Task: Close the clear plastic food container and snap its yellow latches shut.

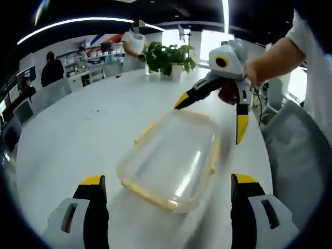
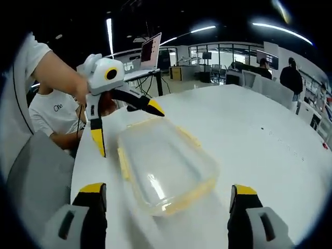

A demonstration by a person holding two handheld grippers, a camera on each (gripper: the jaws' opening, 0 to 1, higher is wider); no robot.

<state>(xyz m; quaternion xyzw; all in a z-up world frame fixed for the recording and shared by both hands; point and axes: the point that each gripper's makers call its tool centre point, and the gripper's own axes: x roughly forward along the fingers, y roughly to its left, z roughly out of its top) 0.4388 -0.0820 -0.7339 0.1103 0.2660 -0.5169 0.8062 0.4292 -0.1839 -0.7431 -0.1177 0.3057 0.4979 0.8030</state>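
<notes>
Both grippers, left [image 1: 168, 188] and right [image 2: 166, 196], jaws spread, either side of clear container [image 1: 174, 158] on white table [image 1: 78, 135].

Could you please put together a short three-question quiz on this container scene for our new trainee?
1. True or false: the lid already lies on the clear plastic food container.
2. Multiple choice: the jaws of the right hand-held gripper are (A) clamped on a latch, (B) open and spread near the container's far edge, (C) resting on the chair.
3. Short answer: what stands on the white table beyond the container in the left gripper view?

Key
1. True; the lid sits on top.
2. B.
3. A potted plant.
</notes>
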